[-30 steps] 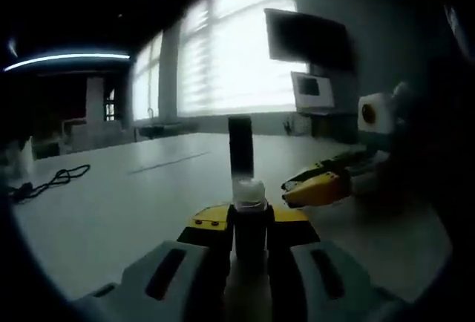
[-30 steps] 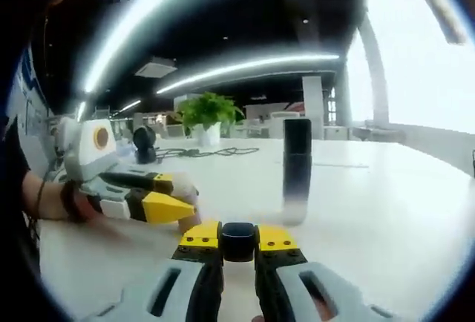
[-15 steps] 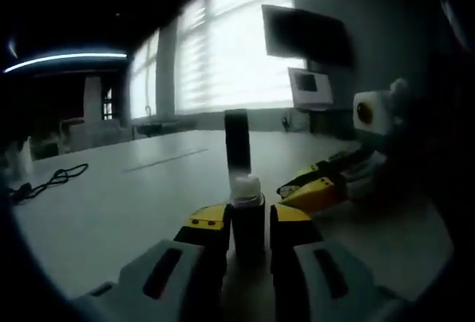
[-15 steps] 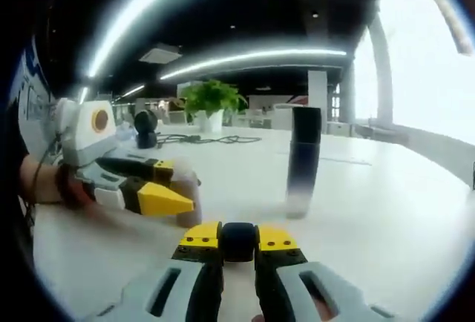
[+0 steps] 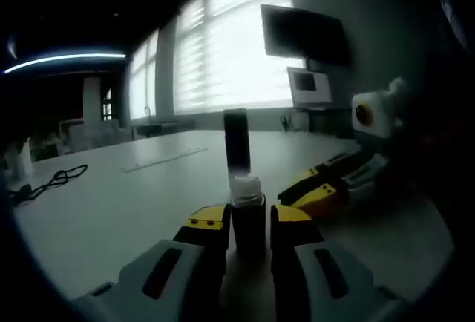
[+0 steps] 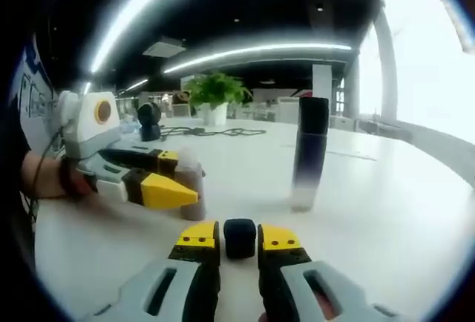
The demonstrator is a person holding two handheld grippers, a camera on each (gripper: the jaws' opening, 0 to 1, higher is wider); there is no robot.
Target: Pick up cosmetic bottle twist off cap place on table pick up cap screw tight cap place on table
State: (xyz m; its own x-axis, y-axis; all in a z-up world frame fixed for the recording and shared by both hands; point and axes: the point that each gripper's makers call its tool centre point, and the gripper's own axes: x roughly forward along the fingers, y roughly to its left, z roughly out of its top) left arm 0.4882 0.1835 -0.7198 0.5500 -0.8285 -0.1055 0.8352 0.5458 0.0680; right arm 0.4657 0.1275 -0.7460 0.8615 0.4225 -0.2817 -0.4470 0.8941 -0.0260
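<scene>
A small dark cosmetic bottle (image 5: 249,222) with a bare white neck stands on the white table (image 5: 119,211), and my left gripper (image 5: 249,225) is shut on it. In the right gripper view the same bottle (image 6: 191,188) sits between the left gripper's (image 6: 178,182) yellow tips, held by a person's hand. The black cap (image 6: 239,237) rests on the table between my right gripper's (image 6: 239,239) jaws, with a thin gap on each side, so the gripper is open. The right gripper (image 5: 326,188) lies just right of the bottle.
A tall bottle (image 6: 308,151), black on top and pale below, stands upright beyond both grippers, also the tall bottle (image 5: 237,144). A potted plant (image 6: 215,96), cables (image 5: 44,182) and a black device (image 6: 148,118) sit at the table's far side.
My right gripper's jaws have parted slightly from the black cap, which now sits lower on the table. The left gripper still holds the small bottle in place.
</scene>
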